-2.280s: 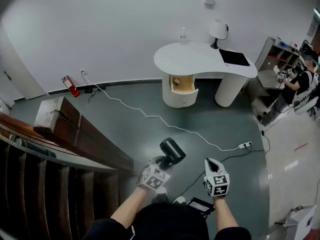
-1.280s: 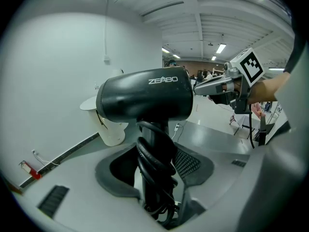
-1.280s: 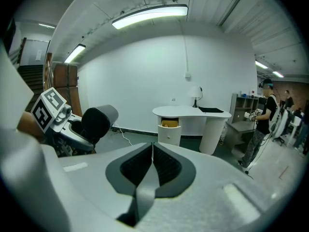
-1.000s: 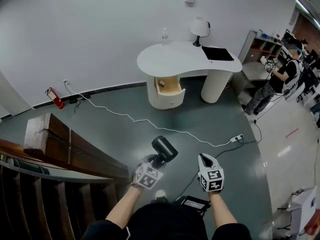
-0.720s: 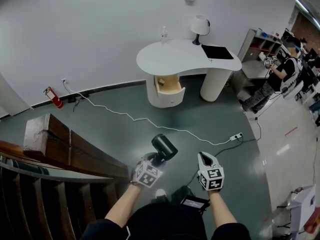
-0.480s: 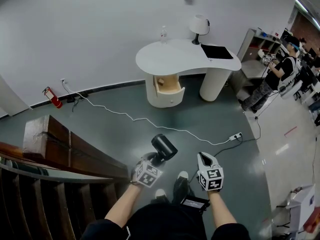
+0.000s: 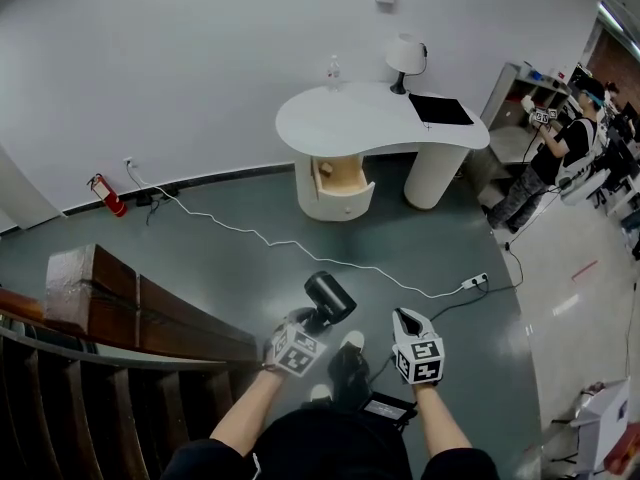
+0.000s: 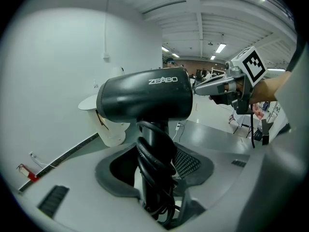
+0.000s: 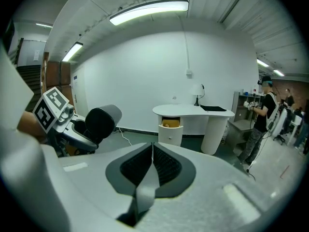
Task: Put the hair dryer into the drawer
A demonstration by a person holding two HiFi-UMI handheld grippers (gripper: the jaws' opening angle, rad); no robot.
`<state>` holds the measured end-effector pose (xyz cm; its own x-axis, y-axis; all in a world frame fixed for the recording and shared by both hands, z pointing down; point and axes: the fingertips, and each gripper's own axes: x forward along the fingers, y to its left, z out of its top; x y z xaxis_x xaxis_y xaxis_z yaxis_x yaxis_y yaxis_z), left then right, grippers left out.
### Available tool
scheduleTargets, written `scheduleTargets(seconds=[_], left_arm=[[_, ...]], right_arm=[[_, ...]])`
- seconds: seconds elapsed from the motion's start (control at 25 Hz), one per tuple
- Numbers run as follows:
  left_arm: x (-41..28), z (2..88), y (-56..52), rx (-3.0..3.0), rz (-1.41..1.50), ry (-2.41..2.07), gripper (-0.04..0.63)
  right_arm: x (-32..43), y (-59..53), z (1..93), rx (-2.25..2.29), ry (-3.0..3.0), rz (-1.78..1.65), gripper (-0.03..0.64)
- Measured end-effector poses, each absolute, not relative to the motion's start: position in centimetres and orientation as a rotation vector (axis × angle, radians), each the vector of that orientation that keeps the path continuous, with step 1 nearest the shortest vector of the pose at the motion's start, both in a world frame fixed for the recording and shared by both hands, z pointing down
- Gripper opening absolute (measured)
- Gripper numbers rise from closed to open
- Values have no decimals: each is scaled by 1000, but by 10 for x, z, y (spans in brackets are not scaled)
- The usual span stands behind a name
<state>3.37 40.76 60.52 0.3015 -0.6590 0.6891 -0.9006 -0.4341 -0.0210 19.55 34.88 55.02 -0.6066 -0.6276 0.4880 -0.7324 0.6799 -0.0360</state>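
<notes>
A black hair dryer [image 7: 329,297] is held upright by its handle, cord wound round it, in my left gripper [image 7: 303,330]; the left gripper view shows its barrel [image 8: 145,100] close up above the jaws. My right gripper [image 7: 407,321] hovers beside it, shut with nothing between its jaws [image 9: 151,166]. Far ahead stands a white curved desk [image 7: 380,123] with an open wooden drawer [image 7: 342,176] in its left pedestal. The drawer [image 9: 169,125] also shows in the right gripper view.
A white power cable [image 7: 300,245] runs across the grey floor to a power strip [image 7: 484,282]. A wooden stair rail [image 7: 140,307] lies at my left. On the desk stand a lamp [image 7: 405,56], a bottle [image 7: 333,71] and a black pad [image 7: 440,109]. A person [image 7: 548,165] stands at the right.
I have walked a little toward the desk; a shoe now shows between the grippers. The hair dryer stays gripped in the left gripper, the right stays shut.
</notes>
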Motion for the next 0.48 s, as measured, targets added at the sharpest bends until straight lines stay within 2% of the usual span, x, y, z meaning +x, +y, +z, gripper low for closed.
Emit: scheduleTargets(seconds=[0.48], left_arm=[[20,617,343,2204,925,-1367,220]], right_arm=[[179,280,559,1045,-2441,348,6]])
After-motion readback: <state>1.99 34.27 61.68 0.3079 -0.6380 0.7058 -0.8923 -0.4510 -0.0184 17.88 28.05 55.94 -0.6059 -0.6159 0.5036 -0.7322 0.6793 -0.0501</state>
